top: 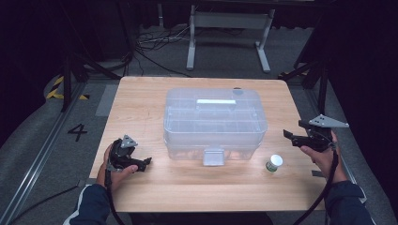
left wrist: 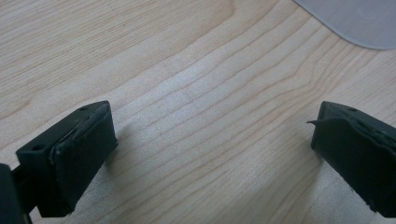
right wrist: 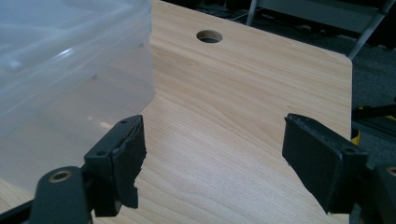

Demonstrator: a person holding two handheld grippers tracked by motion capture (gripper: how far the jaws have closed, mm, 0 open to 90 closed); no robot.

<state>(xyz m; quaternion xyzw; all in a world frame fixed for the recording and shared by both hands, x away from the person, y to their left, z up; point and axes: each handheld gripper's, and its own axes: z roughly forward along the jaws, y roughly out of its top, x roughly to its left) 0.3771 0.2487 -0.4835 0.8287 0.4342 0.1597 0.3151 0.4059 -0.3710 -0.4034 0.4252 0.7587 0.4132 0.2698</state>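
Wooden table [top: 141,101]: clear box [top: 215,123], contents blurred; both grippers' fingers wide apart, empty.

A pale wooden bench [top: 141,108] stands on grey floor. A clear lidded box [top: 215,123] sits at its middle, a small white-capped jar [top: 274,163] near its right front corner. A round hole [right wrist: 209,36] pierces the far edge.

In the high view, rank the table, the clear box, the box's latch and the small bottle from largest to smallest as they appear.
1. Table
2. Clear box
3. Latch
4. Bottle
The latch and bottle look close in size, so their order is unsure.
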